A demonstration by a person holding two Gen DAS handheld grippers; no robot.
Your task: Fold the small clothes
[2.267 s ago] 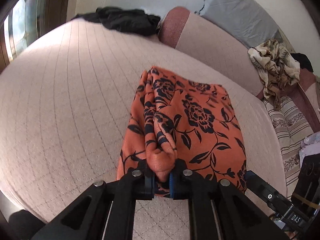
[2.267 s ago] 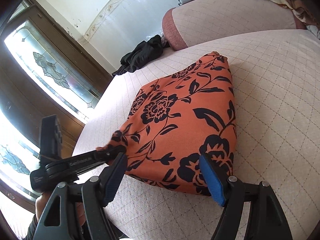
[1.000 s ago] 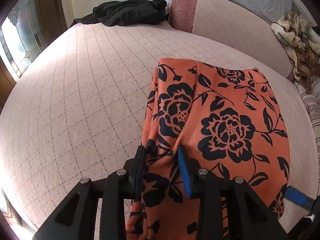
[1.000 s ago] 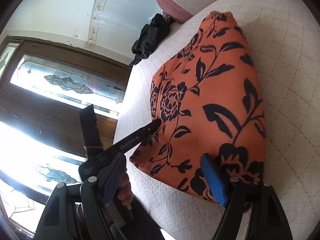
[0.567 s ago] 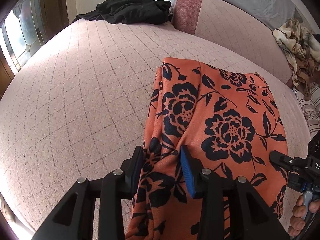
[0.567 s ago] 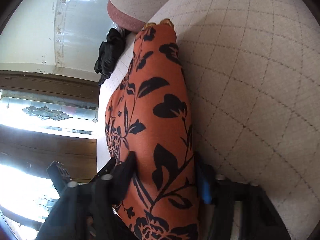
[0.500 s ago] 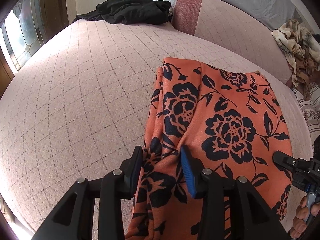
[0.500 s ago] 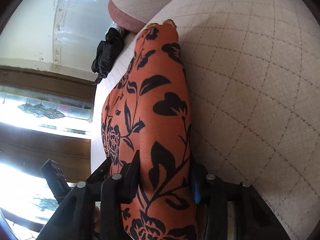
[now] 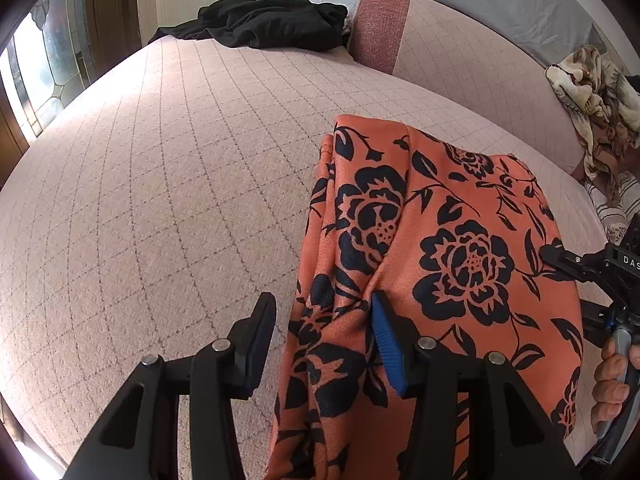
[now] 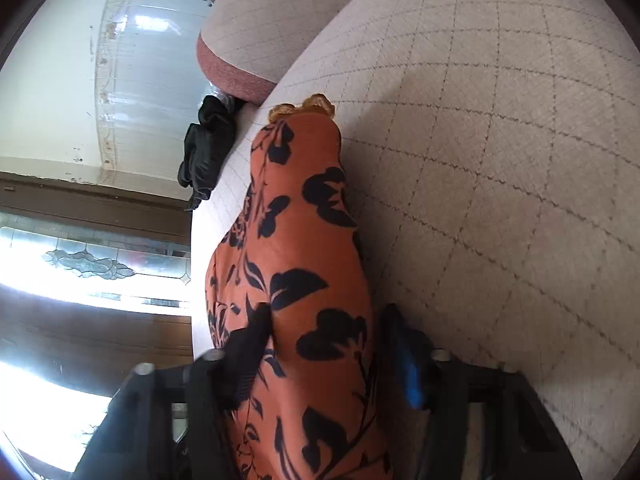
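Note:
An orange cloth with black flowers [image 9: 452, 248] lies folded on the pink quilted bed [image 9: 168, 184], its near edge hanging over the bed's front. My left gripper [image 9: 324, 332] is open; the cloth's left fold sits loose between its fingers, touching the right pad [image 9: 384, 336]. The right gripper shows at the right edge of the left wrist view [image 9: 592, 276], held by a hand. In the right wrist view the right gripper [image 10: 326, 344] straddles a ridge of the cloth [image 10: 308, 240], jaws wide apart around it.
A black garment [image 9: 264, 20] lies at the bed's far end beside a pink bolster [image 9: 380, 28]. A beige patterned cloth [image 9: 592, 92] is heaped at the right. A stained-glass door [image 10: 84, 264] stands to the left.
My left gripper has opened and let go of the cloth's left fold. The right gripper has widened around the cloth's right ridge.

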